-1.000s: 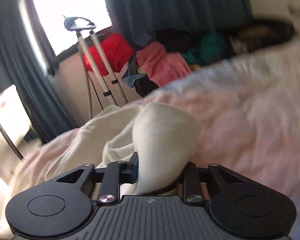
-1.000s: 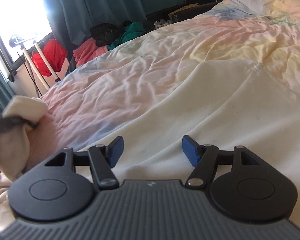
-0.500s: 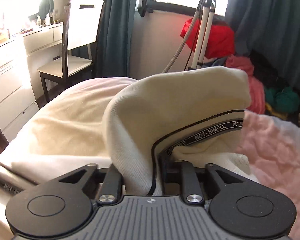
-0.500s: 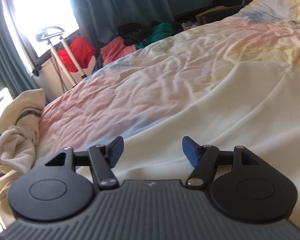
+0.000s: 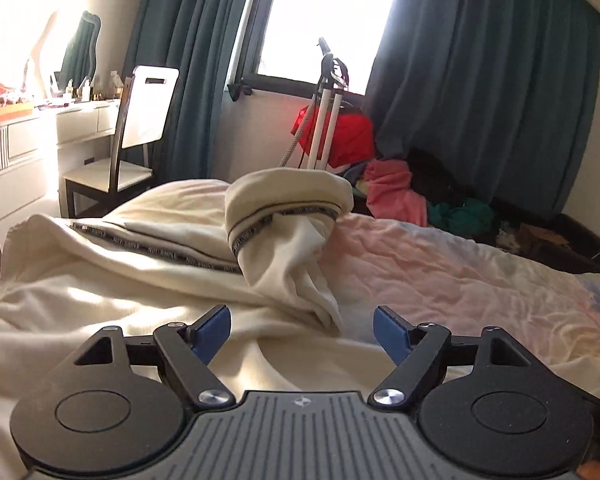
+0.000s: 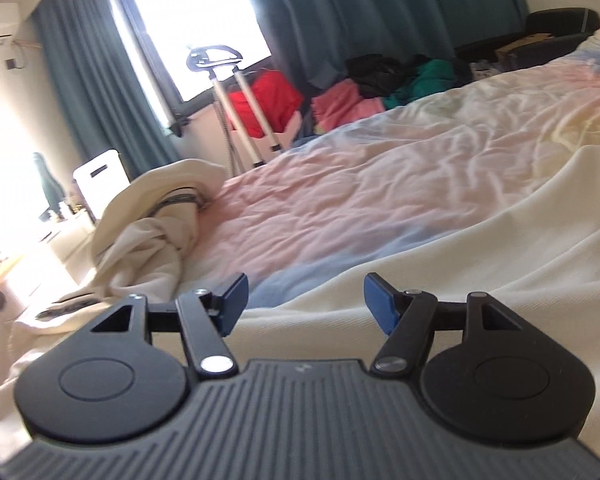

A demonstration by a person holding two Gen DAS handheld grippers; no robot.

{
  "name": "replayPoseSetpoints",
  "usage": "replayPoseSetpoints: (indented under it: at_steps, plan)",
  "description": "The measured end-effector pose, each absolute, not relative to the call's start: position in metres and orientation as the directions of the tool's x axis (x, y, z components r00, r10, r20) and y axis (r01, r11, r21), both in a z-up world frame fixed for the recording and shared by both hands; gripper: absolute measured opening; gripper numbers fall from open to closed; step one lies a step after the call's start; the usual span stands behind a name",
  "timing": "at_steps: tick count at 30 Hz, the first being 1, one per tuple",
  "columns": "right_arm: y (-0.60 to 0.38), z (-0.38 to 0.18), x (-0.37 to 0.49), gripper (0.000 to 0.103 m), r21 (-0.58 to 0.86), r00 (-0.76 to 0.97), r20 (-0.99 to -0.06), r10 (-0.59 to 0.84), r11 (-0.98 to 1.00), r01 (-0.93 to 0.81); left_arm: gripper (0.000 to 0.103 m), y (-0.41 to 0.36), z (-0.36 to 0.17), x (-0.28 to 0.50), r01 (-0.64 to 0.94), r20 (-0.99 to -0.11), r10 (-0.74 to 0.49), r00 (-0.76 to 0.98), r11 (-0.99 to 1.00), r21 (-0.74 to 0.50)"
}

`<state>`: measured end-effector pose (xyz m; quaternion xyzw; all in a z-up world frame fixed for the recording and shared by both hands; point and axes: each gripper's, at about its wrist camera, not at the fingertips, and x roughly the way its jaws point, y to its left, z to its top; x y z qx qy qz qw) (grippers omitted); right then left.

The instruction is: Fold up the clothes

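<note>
While the left gripper [image 5: 302, 330] had its jaws opening with nothing between them, the cream garment [image 5: 148, 264] lay bunched at the left end of the bed [image 5: 480, 280], near its foot edge by the white chair [image 5: 140, 128] and dresser [image 5: 24, 148]. One part of the garment stood up in a rolled hump [image 5: 288, 196], a black printed tape trim running round it and along a seam lower down; loose fabric hung off the hump in a twisted tail. It probably sat like that because it was dropped in a heap rather than laid flat. Moving right, the pastel quilt was bare and wrinkled across the middle. The right gripper [image 6: 304, 300] was held wide, empty, hovering low over a flat cream spread of cloth [image 6: 500, 264] at the near edge of the bed, likely ready to pinch an edge there. The far-side clothes pile [image 6: 380, 84] and the red bag [image 6: 268, 96] by the window sat off the bed. Fabric looked thick, soft, matte, with no fold yet made.
</note>
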<state>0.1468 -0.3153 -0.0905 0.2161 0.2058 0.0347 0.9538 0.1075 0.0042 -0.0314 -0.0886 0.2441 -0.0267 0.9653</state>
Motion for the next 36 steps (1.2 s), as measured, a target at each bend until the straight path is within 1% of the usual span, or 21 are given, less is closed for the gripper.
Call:
replayPoseSetpoints:
  at_steps: [6, 9, 10, 13, 15, 19, 21, 23, 26, 28, 32, 34, 35, 36]
  plan:
    - [-0.285, -0.080, 0.126, 0.067, 0.346, 0.911, -0.356, 0.209, 0.935, -0.080, 0.080, -0.014, -0.036, 0.085, 0.068, -0.470, -0.148, 0.870, 0.981, -0.183]
    - [-0.276, -0.081, 0.118, 0.067, 0.391, 0.896, -0.360, 0.261, 0.914, -0.109, 0.081, -0.011, -0.030, 0.084, 0.055, -0.438, -0.129, 0.890, 0.983, -0.178]
    - [-0.273, -0.083, 0.116, 0.067, 0.403, 0.886, -0.373, 0.276, 0.908, -0.113, 0.082, -0.010, -0.028, 0.083, 0.058, -0.423, -0.126, 0.897, 0.984, -0.169]
    - [-0.261, -0.086, 0.123, 0.068, 0.410, 0.864, -0.398, 0.309, 0.902, -0.134, 0.084, 0.000, -0.025, 0.080, 0.069, -0.396, -0.142, 0.907, 0.979, -0.193]
    - [-0.253, -0.082, 0.140, 0.068, 0.418, 0.856, -0.408, 0.319, 0.898, -0.135, 0.084, 0.012, -0.028, 0.080, 0.061, -0.401, -0.153, 0.903, 0.971, -0.233]
    - [-0.230, -0.073, 0.213, 0.068, 0.492, 0.847, -0.408, 0.342, 0.863, -0.111, 0.084, 0.037, -0.041, 0.084, 0.006, -0.409, -0.118, 0.905, 0.964, -0.266]
    - [-0.217, -0.069, 0.254, 0.068, 0.523, 0.845, -0.406, 0.348, 0.847, -0.098, 0.084, 0.051, -0.052, 0.092, -0.058, -0.440, -0.080, 0.894, 0.954, -0.293]
    - [-0.196, -0.068, 0.300, 0.068, 0.519, 0.850, -0.407, 0.335, 0.851, -0.086, 0.084, 0.060, -0.063, 0.101, -0.074, -0.458, -0.087, 0.884, 0.944, -0.322]
    - [-0.166, -0.076, 0.372, 0.068, 0.502, 0.843, -0.439, 0.310, 0.863, -0.057, 0.084, 0.065, -0.078, 0.117, -0.100, -0.482, -0.073, 0.873, 0.941, -0.323]
    - [-0.148, -0.083, 0.412, 0.068, 0.480, 0.841, -0.443, 0.311, 0.874, -0.070, 0.084, 0.070, -0.086, 0.129, -0.115, -0.494, -0.077, 0.866, 0.931, -0.347]
    - [-0.131, -0.096, 0.461, 0.068, 0.512, 0.854, -0.413, 0.316, 0.856, -0.069, 0.084, 0.078, -0.100, 0.145, -0.158, -0.505, -0.058, 0.861, 0.914, -0.374]
    - [-0.129, -0.101, 0.473, 0.068, 0.535, 0.849, -0.410, 0.333, 0.842, -0.071, 0.084, 0.082, -0.107, 0.151, -0.168, -0.524, -0.070, 0.849, 0.904, -0.393]
    - [-0.128, -0.102, 0.476, 0.065, 0.540, 0.849, -0.407, 0.336, 0.838, -0.072, 0.084, 0.083, -0.110, 0.153, -0.174, -0.531, -0.074, 0.844, 0.899, -0.401]
    - [-0.128, -0.101, 0.476, 0.052, 0.535, 0.851, -0.408, 0.330, 0.842, -0.070, 0.084, 0.083, -0.111, 0.154, -0.174, -0.531, -0.074, 0.844, 0.899, -0.402]
